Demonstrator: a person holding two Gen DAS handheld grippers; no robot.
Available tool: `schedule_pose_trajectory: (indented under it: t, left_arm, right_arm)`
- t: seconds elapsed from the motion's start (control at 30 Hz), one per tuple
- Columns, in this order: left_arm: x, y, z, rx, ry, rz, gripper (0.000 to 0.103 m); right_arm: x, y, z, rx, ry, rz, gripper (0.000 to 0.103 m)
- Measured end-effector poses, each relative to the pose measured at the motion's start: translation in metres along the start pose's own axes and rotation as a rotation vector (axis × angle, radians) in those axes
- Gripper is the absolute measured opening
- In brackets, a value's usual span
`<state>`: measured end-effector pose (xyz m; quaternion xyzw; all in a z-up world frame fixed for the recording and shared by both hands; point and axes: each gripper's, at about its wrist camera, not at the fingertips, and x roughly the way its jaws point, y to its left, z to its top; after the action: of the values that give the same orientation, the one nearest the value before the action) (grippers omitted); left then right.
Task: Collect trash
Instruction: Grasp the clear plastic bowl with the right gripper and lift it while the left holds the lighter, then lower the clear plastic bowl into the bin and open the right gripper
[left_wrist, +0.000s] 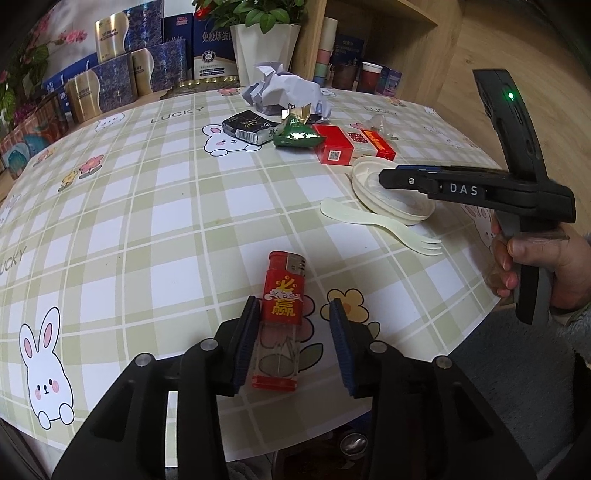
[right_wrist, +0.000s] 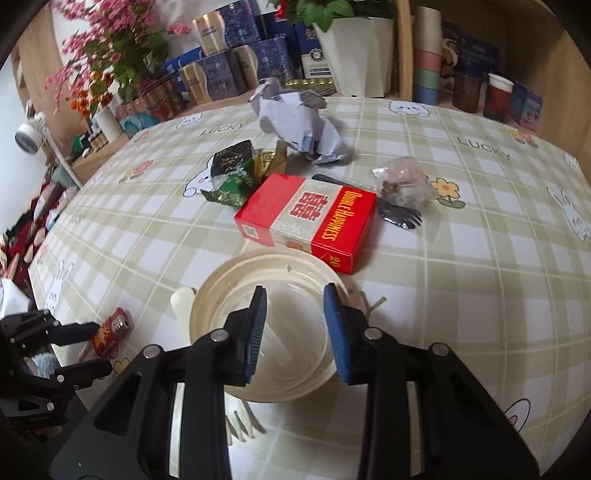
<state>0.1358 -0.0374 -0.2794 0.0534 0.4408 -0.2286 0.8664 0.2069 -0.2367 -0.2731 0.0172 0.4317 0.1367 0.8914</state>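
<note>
The left claw (left_wrist: 293, 343) stands part open astride the red lighter (left_wrist: 280, 317), whose long axis runs 6 to 12 o'clock on the bench (left_wrist: 147, 206), only its left pad touching, while the right claw (right_wrist: 295, 332), gripping nothing, hovers part open over the plastic lid (right_wrist: 221, 288).
</note>
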Motion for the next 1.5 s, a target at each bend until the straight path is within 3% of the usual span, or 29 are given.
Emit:
schedule_pose_trajectory:
  t: [0.23,0.53,0.57,0.6,0.73,0.83,1.2,1.5]
  left_arm:
    - [0.000,0.002,0.002,-0.005,0.011,-0.011,0.038]
    - [0.001,0.003,0.003,-0.021,0.014,-0.012,0.038]
    - [0.001,0.004,0.004,-0.022,0.016,-0.009,0.036]
    - [0.001,0.004,0.004,-0.015,0.021,0.010,0.022]
    - [-0.003,0.005,0.006,0.013,0.035,-0.011,0.022]
    - [-0.016,0.001,0.007,0.020,0.004,-0.006,0.022]
    - [-0.067,-0.005,-0.001,-0.128,-0.052,-0.121,0.022]
    - [-0.112,-0.011,-0.030,-0.123,-0.072,-0.105,0.022]
  right_arm:
    - [-0.001,-0.003,-0.001,0.015,0.000,0.014,0.027]
    - [-0.023,0.000,-0.007,0.012,-0.105,0.035,0.027]
    - [-0.027,-0.002,-0.007,0.031,-0.117,0.043,0.027]
    - [-0.029,-0.004,-0.007,0.044,-0.125,0.048,0.027]
    - [-0.042,-0.011,-0.007,0.114,-0.152,0.084,0.027]
    - [-0.053,-0.004,-0.010,0.113,-0.157,0.099,0.027]
    - [-0.103,0.034,-0.037,0.038,-0.171,0.108,0.027]
    - [-0.125,0.058,-0.090,-0.003,-0.098,0.121,0.027]
